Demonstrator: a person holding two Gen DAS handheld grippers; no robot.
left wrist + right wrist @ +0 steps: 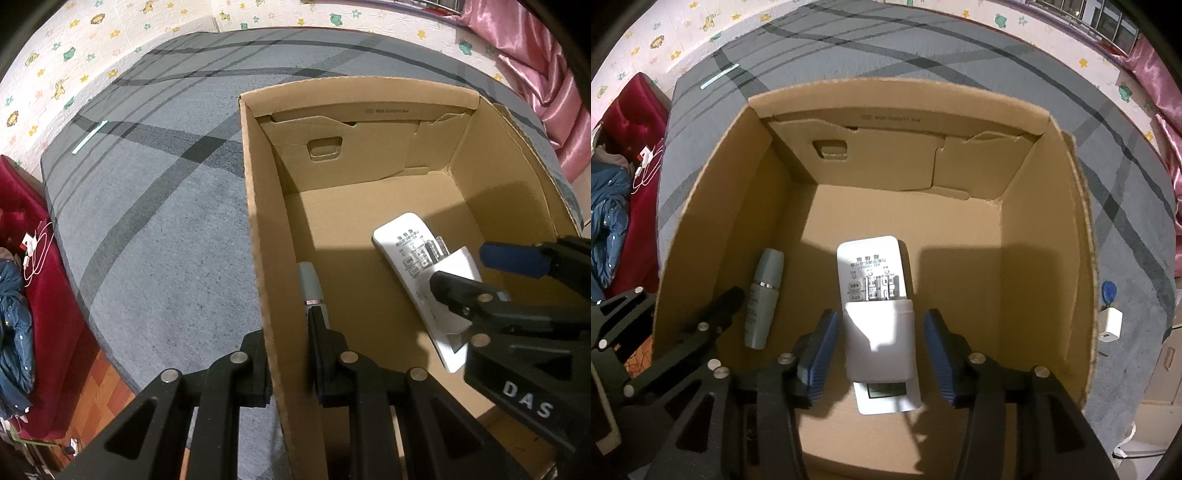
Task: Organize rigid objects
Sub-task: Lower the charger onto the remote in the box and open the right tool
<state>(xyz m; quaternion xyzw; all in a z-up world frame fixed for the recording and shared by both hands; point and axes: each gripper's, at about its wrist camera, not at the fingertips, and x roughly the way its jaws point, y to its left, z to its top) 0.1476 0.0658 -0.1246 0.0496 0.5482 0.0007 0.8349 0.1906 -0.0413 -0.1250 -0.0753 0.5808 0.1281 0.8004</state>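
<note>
An open cardboard box (1049, 258) stands on the grey carpet. On its floor lies a white remote control (877, 295) with a slid-down cover. My right gripper (881, 354) is open, its blue pads (822, 354) on either side of the remote with a gap on each side. The same right gripper (480, 277) shows over the remote (402, 240) in the left wrist view. A grey-green bottle (764, 299) lies by the box's left wall. My left gripper (286, 325) is shut on that left wall (266, 240), one finger inside, one outside.
The striped grey carpet (155, 229) surrounds the box. A white charger (1110, 326) and a blue tag (1108, 290) lie on it right of the box. A red sofa (40, 258) with blue clothing and a cable stands left. Pink curtain (546, 74) hangs at the far right.
</note>
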